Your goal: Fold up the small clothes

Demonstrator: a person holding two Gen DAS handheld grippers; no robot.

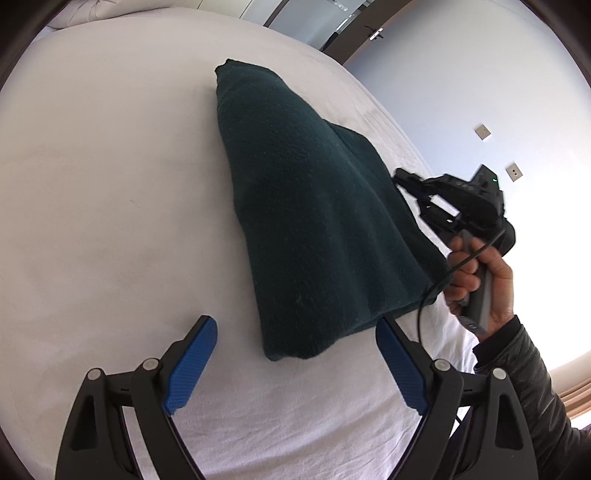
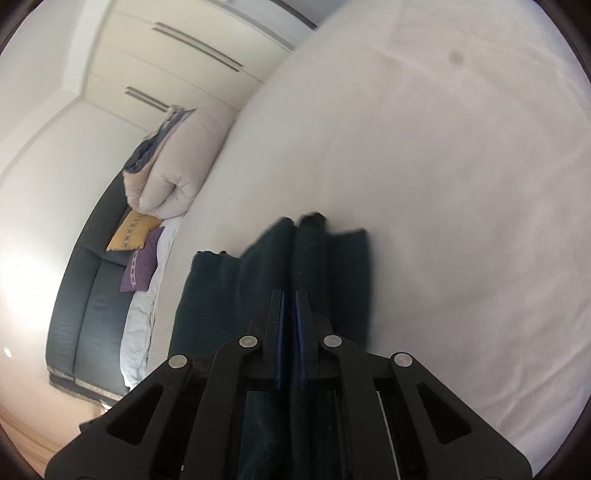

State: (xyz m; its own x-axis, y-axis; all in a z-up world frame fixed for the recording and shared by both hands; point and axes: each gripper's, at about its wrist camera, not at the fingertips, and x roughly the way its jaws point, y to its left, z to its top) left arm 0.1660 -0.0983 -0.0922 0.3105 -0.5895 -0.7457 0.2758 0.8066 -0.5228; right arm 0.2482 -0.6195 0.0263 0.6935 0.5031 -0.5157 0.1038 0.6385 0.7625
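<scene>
A dark green cloth (image 1: 314,221) lies on the white bed sheet (image 1: 110,203), raised into a tent shape at its right edge. My left gripper (image 1: 295,332) is open and empty, its blue pads (image 1: 192,362) on either side of the cloth's near corner. My right gripper (image 1: 402,177) is at the cloth's lifted right edge. In the right wrist view the right gripper (image 2: 290,299) is shut on a fold of the dark green cloth (image 2: 229,295), which hangs in pleats over the bed (image 2: 443,184).
A folded beige duvet (image 2: 177,166) and yellow and purple cushions (image 2: 140,251) lie at the bed's head by a dark headboard (image 2: 85,306). A white wall with sockets (image 1: 513,171) and a door handle (image 1: 376,35) stand beyond the bed's far side.
</scene>
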